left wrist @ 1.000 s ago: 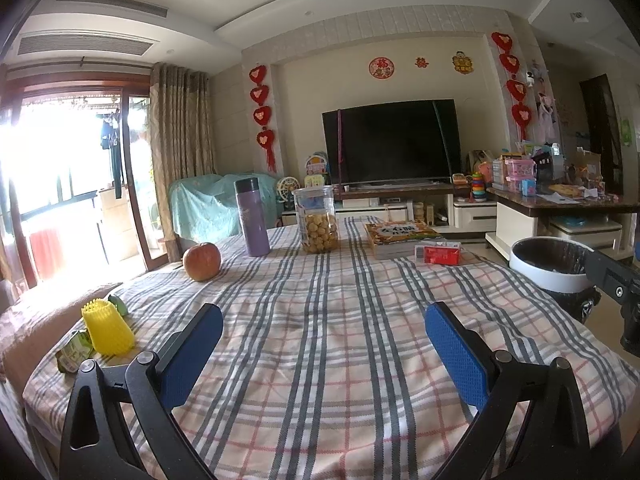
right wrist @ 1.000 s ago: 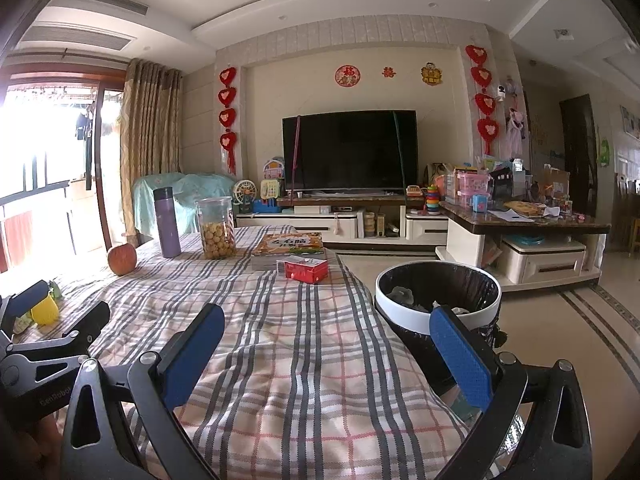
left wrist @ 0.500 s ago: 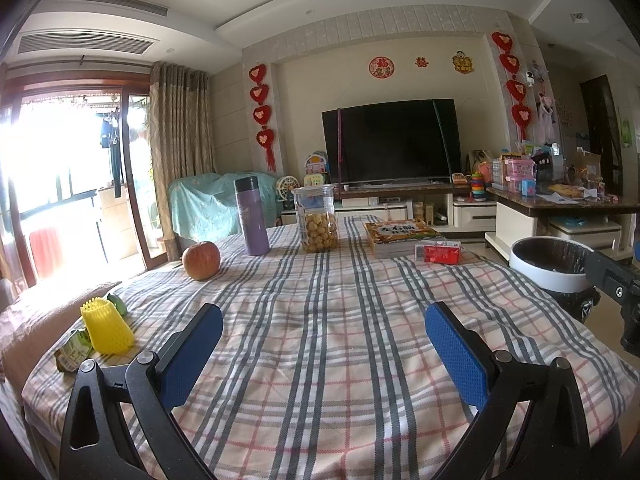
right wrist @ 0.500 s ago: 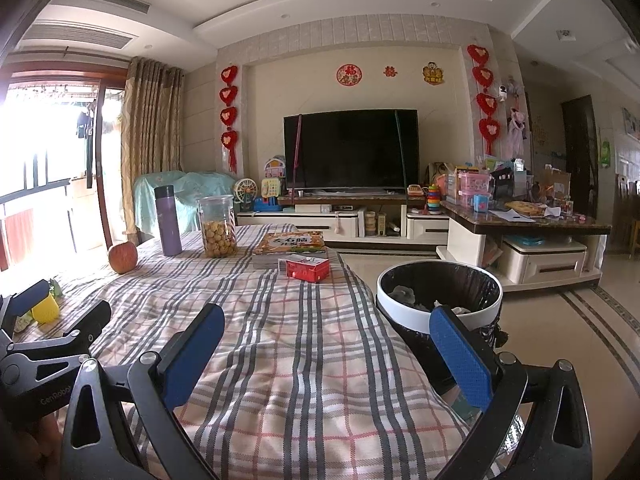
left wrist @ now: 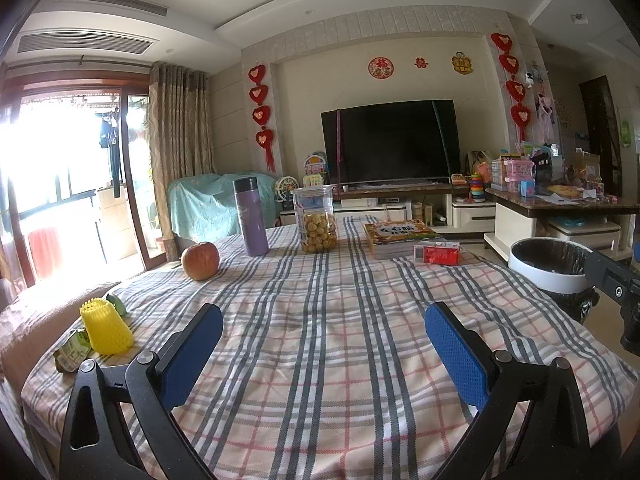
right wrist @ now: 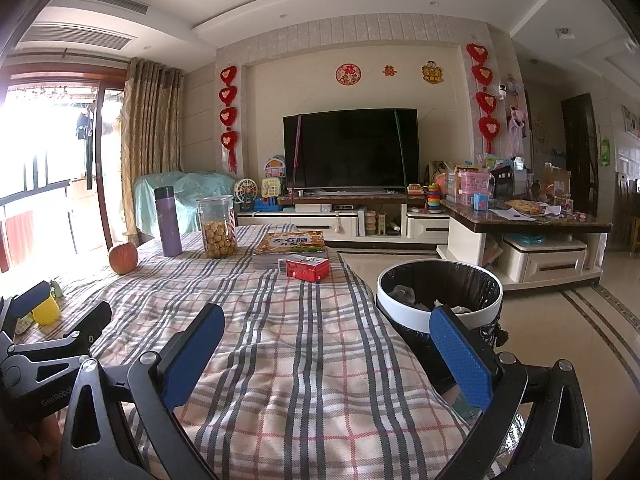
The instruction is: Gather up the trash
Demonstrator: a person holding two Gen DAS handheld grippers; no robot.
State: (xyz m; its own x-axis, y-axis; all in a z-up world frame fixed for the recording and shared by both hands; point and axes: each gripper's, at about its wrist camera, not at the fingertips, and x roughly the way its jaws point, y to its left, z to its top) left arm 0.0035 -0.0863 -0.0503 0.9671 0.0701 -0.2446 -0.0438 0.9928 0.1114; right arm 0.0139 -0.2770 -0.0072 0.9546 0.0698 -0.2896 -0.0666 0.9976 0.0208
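Observation:
A yellow foam fruit net [left wrist: 105,326] lies at the table's near left corner beside a green snack wrapper [left wrist: 71,350]; both show small in the right wrist view, the net [right wrist: 46,312] behind the left gripper. A white bin with a black liner [right wrist: 438,298] stands on the floor right of the table, with some trash inside; it also shows in the left wrist view [left wrist: 550,266]. My left gripper [left wrist: 324,344] is open and empty over the near table edge. My right gripper [right wrist: 326,346] is open and empty, its right finger in front of the bin.
On the plaid tablecloth [left wrist: 320,320] stand an apple [left wrist: 200,260], a purple flask [left wrist: 251,216], a jar of biscuits [left wrist: 316,220], a book [left wrist: 402,236] and a red box [left wrist: 438,254]. A TV unit and a cluttered side counter stand beyond.

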